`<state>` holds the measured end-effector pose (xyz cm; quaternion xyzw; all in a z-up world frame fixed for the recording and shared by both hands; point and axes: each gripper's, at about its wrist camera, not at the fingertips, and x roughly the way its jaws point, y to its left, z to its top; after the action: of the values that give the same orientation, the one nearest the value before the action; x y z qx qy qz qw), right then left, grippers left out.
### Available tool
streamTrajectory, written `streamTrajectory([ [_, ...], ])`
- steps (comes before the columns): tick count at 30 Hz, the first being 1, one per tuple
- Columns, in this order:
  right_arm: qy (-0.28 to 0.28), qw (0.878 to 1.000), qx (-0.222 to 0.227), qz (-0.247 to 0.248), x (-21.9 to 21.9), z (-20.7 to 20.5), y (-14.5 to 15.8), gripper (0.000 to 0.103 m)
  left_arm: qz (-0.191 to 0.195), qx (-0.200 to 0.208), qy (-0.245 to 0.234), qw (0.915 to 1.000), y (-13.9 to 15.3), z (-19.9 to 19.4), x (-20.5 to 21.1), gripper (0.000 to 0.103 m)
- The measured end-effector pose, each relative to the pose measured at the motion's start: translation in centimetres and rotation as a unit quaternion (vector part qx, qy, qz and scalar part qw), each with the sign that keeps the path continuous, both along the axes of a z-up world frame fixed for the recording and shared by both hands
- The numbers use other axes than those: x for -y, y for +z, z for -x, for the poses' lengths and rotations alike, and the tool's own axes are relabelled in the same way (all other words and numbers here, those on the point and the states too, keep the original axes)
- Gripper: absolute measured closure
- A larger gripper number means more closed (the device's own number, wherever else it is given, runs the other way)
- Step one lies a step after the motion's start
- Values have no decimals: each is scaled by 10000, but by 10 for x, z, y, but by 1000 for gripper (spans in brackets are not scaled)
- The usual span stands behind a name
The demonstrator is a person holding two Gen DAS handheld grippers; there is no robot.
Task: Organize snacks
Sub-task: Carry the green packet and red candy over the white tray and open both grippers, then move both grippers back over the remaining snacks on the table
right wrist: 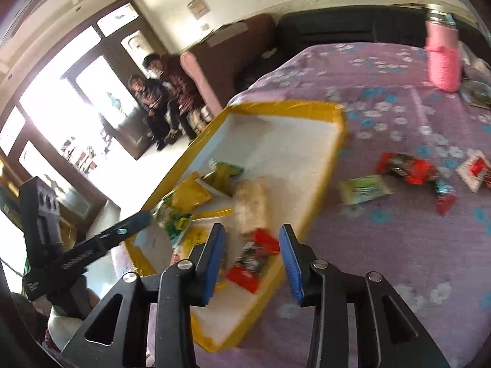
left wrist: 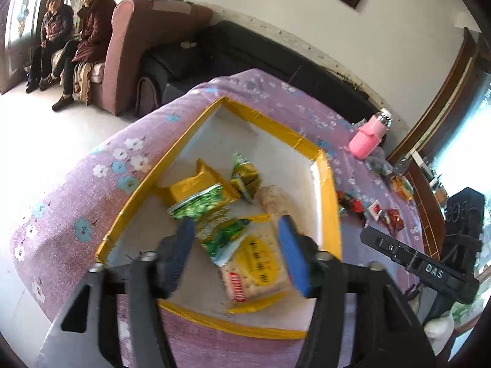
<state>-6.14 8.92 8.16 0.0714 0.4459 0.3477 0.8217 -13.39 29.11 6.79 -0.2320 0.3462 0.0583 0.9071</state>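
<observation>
- Left tongs (left wrist: 236, 245) are hanging spread and empty above the yellow-rimmed box (left wrist: 325, 181), mid-frame, already holding green packets (left wrist: 211, 211) and crackers (left wrist: 260, 263).
- Right tongs (right wrist: 251, 260) are gaping over a red snack (right wrist: 254, 257) in the box.
- At right, red wrappers (right wrist: 408, 167) and a green packet (right wrist: 365, 188) are waiting on the bench (right wrist: 399, 245): roughly half done.

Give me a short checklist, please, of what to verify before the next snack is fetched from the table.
1. Left gripper open, holding nothing: ok.
2. Right gripper open: ok.
3. Red packet below the right jaws released inside the box: cannot tell, blurred.
4. Room left in the box: ok, far end bare.
5. Snacks still on the tablecloth: ok, green packet nearest.
6. Pink bottle away from the reach path: ok.
</observation>
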Motion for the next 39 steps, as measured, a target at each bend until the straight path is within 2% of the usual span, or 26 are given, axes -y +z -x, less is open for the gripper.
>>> streamTrajectory([
  [4, -625, 9980, -96, -5, 55, -13, -4, 57, 19, 37, -306, 9995, 6, -5, 22, 38],
  [8, -1179, 9926, -272, 62, 107, -23, -16, 56, -36, -121, -647, 9978, 3, -17, 54, 33],
  [14, -1475, 9881, -378, 212, 141, -24, -31, 52, -251, -282, -1262, 9913, 0, -28, 101, 33],
  [18, -1459, 9879, -395, 337, 143, -28, -39, 51, -434, -253, -1567, 9864, 5, -28, 122, 33],
  [22, -1406, 9879, -204, 623, 131, -45, -43, 51, -513, -253, -1731, 9832, 4, -30, 133, 33],
  [28, -1298, 9803, 583, 1370, 103, -81, -43, 49, -414, -330, -1875, 9808, -1, -37, 137, 33],
  [34, -981, 9805, 526, 1620, 76, -116, -58, 50, -512, -283, -1892, 9802, 11, -56, 138, 33],
  [36, -948, 9802, 441, 1682, 72, -118, -66, 58, -569, -220, -1900, 9799, 19, -67, 141, 32],
  [37, -1032, 9784, 549, 1707, 73, -116, -66, 70, -604, -194, -1912, 9795, 21, -72, 142, 31],
  [39, -1092, 9793, 510, 1625, 78, -112, -66, 70, -677, -174, -1965, 9780, 26, -84, 149, 30],
])
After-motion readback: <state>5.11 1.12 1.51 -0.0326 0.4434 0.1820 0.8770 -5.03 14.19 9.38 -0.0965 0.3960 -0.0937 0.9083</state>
